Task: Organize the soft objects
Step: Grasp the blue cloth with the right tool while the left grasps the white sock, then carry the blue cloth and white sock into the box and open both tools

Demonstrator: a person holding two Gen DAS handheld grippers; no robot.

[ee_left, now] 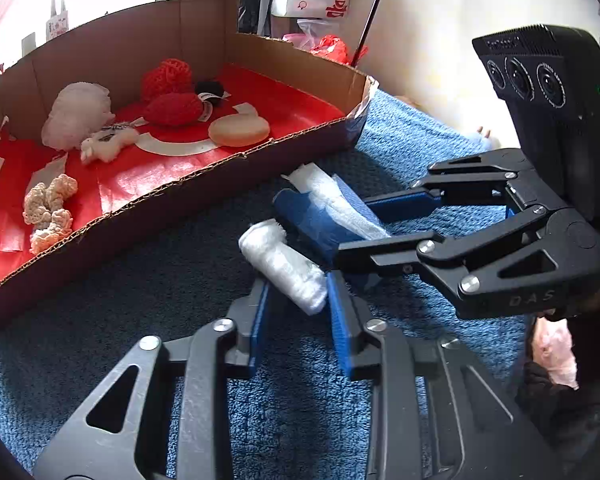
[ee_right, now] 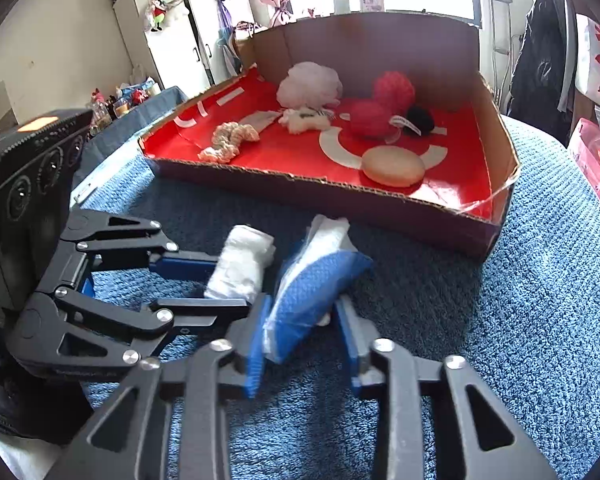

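Currently: left gripper (ee_left: pixel 296 300) is clamping the white rolled cloth (ee_left: pixel 282 264), right gripper (ee_right: pixel 302 320) is pinching the blue-and-white folded cloth (ee_right: pixel 312 284), both on the blue towel (ee_right: pixel 520 320) near the red-lined cardboard box (ee_right: pixel 496 140); lifting together, keeping grips firm, seems advisable.

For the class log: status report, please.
Left gripper shut on white rolled cloth. Right gripper shut on blue-and-white folded cloth. Red-lined cardboard box ahead, path unobstructed.

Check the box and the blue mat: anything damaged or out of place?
The cardboard box is rough: ragged torn front edge, and clear tape peeling at its near right corner. Two soft items sit outside it on the blue mat: a white roll and a blue-and-white cloth, each between gripper fingers.
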